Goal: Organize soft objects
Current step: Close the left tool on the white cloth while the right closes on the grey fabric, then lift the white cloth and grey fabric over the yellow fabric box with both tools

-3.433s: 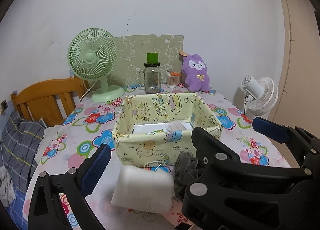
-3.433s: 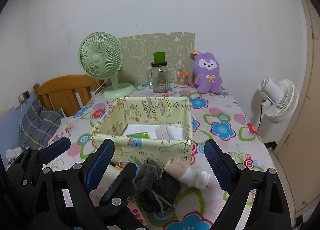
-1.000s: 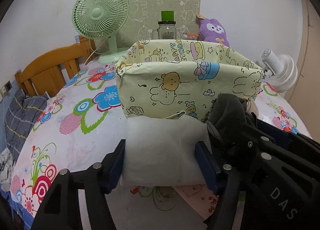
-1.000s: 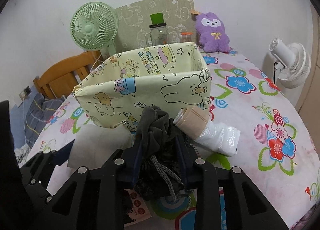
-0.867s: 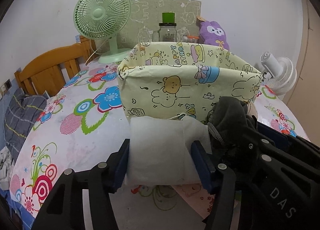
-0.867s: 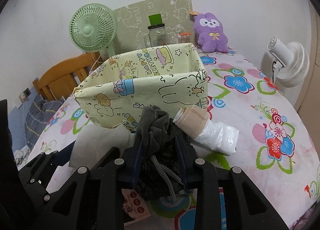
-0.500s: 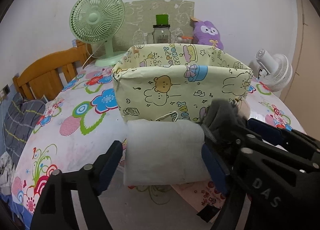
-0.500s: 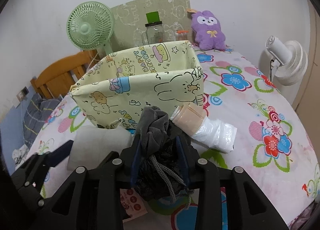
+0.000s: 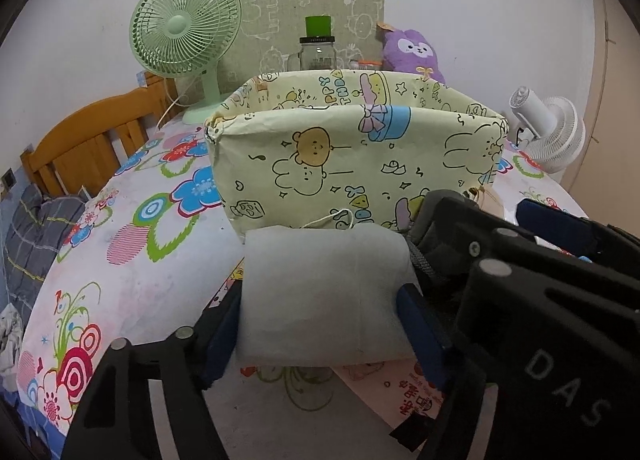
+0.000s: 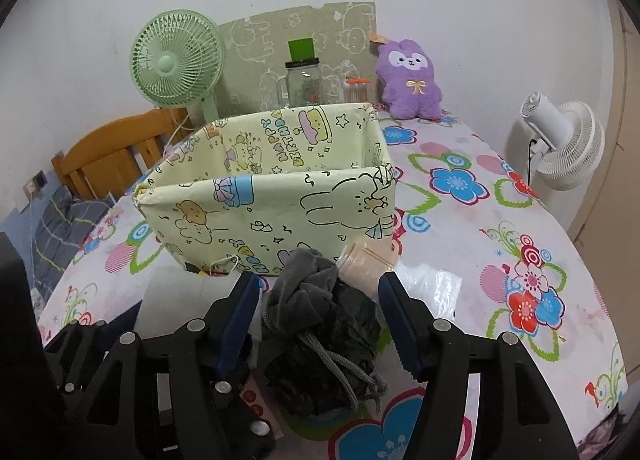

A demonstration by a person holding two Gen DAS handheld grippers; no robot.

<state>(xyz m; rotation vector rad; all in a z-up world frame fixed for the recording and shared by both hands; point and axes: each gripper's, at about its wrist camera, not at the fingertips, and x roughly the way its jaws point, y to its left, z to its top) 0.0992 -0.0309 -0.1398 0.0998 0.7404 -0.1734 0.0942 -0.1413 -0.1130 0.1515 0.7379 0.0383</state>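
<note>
The left gripper (image 9: 320, 324) is squeezing shut on the white folded cloth (image 9: 324, 292), low in the middle. The right gripper (image 10: 316, 312) is opening around the gray drawstring pouch (image 10: 320, 324), pads not touching, below the yellow cartoon fabric bin (image 10: 272, 211).

A white pouch (image 9: 324, 292) — soft, boxy, matte — lies flat on the table just in front of the box (image 9: 352, 163), a thin loop of cord at its far edge against the box wall. Beside it on the right sits a dark grey pouch (image 10: 320, 324), crumpled into a heap with its grey drawstring trailing toward the camera. The box — pale yellow fabric printed with cartoon animals — stands upright and open-topped, its near wall just behind both pouches.
</note>
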